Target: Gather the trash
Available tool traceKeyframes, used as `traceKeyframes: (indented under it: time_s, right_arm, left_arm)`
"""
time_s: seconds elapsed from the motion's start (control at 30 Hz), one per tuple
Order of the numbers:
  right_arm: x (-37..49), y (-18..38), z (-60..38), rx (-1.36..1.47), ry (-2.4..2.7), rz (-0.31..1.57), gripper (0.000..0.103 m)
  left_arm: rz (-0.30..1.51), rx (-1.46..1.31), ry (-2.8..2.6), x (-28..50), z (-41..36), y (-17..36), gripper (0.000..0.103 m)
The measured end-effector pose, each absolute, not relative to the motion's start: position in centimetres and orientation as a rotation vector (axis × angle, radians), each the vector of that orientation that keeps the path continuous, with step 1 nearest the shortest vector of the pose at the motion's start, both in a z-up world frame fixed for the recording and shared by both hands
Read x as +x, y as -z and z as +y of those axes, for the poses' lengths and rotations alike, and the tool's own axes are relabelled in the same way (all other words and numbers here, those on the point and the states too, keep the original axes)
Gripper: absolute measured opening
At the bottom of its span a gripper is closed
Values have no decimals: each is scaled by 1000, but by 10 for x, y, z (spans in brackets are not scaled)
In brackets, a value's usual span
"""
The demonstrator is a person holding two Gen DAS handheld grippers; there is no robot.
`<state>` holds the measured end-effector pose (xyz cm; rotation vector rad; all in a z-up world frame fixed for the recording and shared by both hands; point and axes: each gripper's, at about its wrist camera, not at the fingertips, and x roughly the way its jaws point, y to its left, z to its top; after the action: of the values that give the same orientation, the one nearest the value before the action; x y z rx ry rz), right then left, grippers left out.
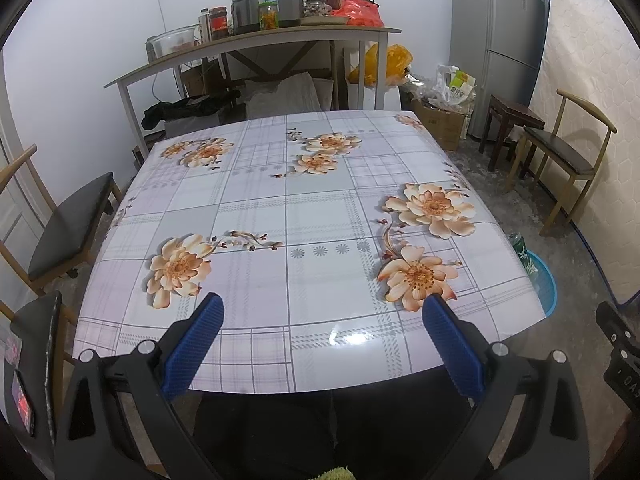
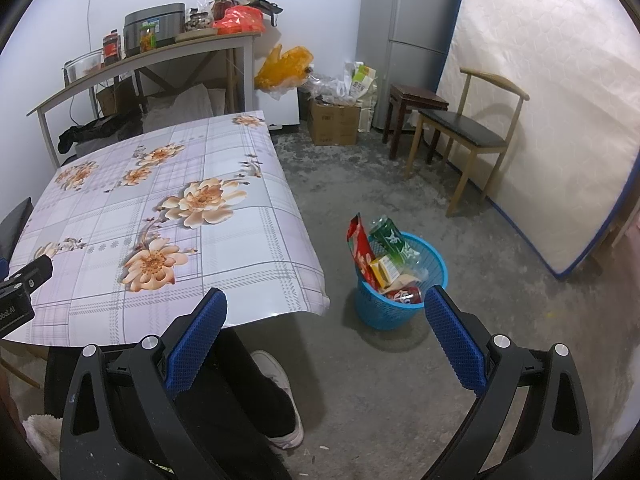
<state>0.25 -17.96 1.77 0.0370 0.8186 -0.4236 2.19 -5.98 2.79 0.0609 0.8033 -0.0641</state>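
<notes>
A blue plastic trash basket stands on the concrete floor to the right of the table. It holds a green bottle, a red snack bag, a yellow carton and a red can. My right gripper is open and empty, above the floor near the basket's front left. My left gripper is open and empty over the near edge of the flower-patterned table. The basket's rim and the green bottle show past the table's right edge in the left wrist view.
A wooden chair and a dark stool stand by a mattress at the right. A fridge, a cardboard box and a cluttered shelf table line the back wall. Another chair stands left of the table.
</notes>
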Motion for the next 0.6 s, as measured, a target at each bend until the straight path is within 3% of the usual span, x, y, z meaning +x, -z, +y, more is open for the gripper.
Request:
traceKeyframes:
  time_s: [0.6]
  right_arm:
    - [4,-19,-179,32,421,817,95]
  left_arm:
    - [804,62,64,22,-59,-28,97]
